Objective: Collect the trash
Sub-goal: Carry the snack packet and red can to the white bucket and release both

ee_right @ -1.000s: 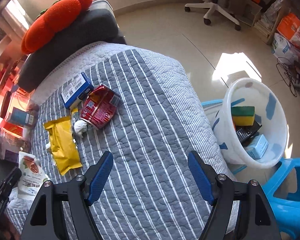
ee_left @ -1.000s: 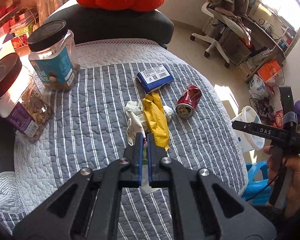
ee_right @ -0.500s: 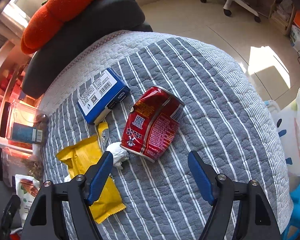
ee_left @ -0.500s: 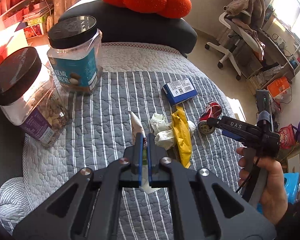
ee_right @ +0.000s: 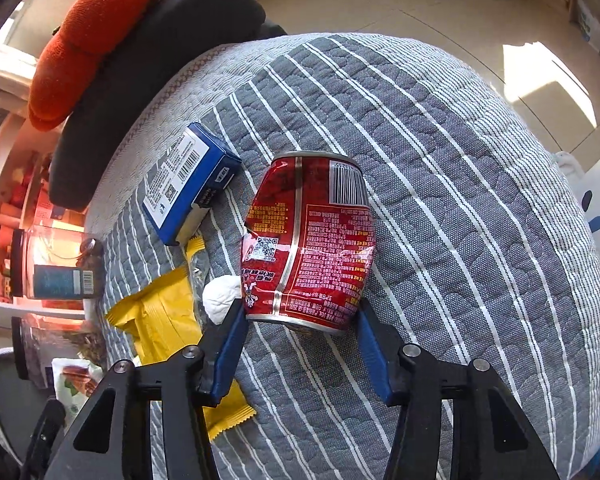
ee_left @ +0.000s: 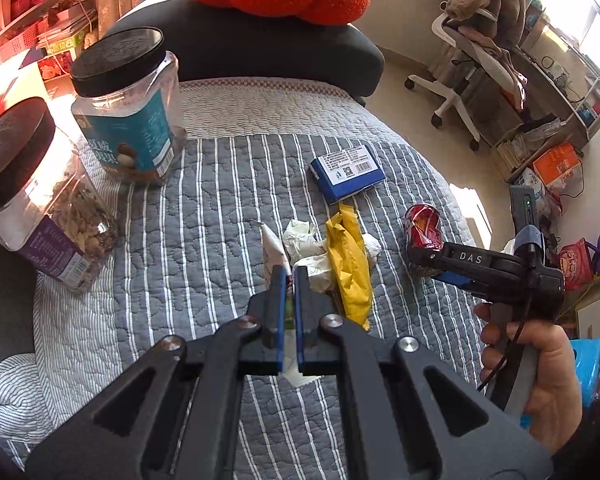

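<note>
Right gripper (ee_right: 302,322) closing its jaws around the crushed red can (ee_right: 310,240), lying on the striped quilt (ee_right: 460,208) beside the blue box (ee_right: 190,184) and yellow wrapper (ee_right: 160,320). Left gripper (ee_left: 288,280) pressed shut, pinching a white snack packet (ee_left: 274,246).
</note>
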A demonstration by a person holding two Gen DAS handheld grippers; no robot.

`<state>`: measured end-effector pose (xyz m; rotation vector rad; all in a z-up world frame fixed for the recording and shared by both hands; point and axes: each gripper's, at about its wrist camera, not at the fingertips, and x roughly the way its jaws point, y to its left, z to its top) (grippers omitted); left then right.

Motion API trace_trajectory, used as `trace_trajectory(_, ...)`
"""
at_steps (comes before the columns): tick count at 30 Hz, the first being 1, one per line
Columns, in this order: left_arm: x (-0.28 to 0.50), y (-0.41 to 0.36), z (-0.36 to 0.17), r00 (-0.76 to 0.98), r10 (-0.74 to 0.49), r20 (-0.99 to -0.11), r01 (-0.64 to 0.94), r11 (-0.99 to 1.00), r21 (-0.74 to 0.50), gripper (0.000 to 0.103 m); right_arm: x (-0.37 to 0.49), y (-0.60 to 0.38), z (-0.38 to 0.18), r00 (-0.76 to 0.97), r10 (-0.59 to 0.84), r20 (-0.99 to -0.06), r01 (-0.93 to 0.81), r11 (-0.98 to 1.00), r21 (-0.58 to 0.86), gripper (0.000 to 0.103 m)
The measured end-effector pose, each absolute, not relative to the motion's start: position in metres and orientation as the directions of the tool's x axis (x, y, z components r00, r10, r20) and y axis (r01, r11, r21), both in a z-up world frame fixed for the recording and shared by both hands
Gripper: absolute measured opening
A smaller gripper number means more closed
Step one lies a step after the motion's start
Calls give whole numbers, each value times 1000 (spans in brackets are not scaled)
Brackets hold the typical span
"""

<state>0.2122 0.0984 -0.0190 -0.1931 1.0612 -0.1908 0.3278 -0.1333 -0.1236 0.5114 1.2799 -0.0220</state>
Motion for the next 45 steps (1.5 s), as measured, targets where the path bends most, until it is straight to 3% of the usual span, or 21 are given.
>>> trace_trajectory(24, 192, 9, 1, 485, -339, -806, 206, 940, -271, 5, 223, -211, -20, 413, 187, -891, 202, 936, 289, 52)
trace_trajectory(45, 192, -176, -5, 377, -547, -747, 444, 815, -372, 5, 132, -402, 7, 486, 20, -874, 471, 836, 281, 52)
